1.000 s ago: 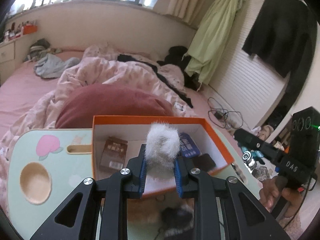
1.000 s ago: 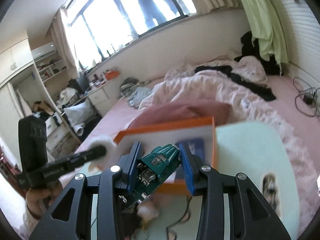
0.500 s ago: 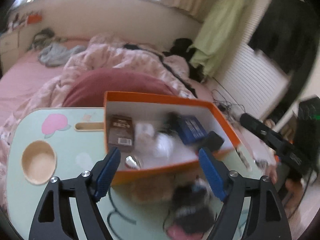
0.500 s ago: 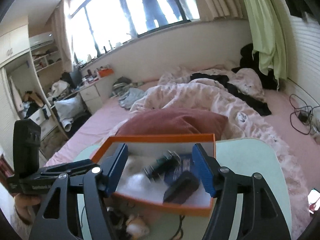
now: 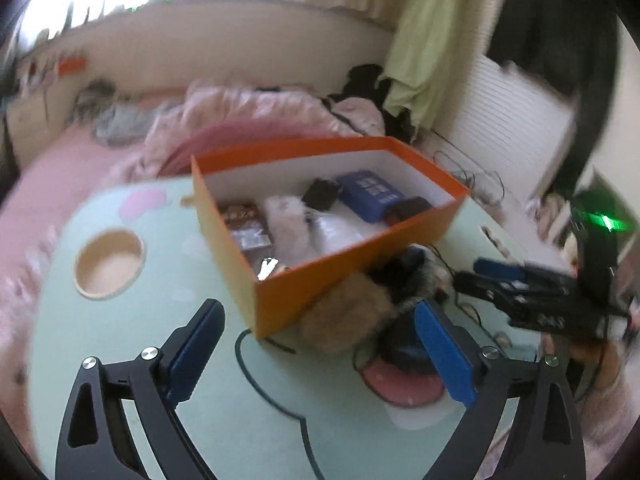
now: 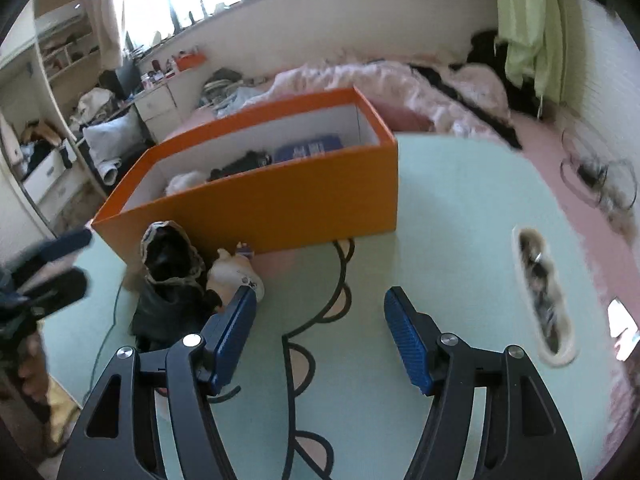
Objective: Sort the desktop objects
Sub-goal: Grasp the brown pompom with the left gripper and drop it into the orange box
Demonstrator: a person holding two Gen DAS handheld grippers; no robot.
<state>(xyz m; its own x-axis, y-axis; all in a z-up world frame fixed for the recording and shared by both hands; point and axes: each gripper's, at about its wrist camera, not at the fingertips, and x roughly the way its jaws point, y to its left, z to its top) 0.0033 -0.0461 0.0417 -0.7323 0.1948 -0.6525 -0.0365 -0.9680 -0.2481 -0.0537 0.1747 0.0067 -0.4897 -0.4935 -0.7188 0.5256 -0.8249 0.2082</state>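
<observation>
both grippers hang empty over the green table (image 6: pixel 460 216): left gripper (image 5: pixel 320 344) spreading wider, right gripper (image 6: pixel 320 336) parted; the orange box (image 6: pixel 280 200) holds sorted items, plush toys (image 5: pixel 344 320) beside it

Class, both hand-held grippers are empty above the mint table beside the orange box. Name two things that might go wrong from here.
1. The thin black cable lies under the opening left hand-held gripper; it may snag.
2. The tan furry item and dark fabric pouch sit against the orange cardboard box; grabbing them may shove the box.
</observation>
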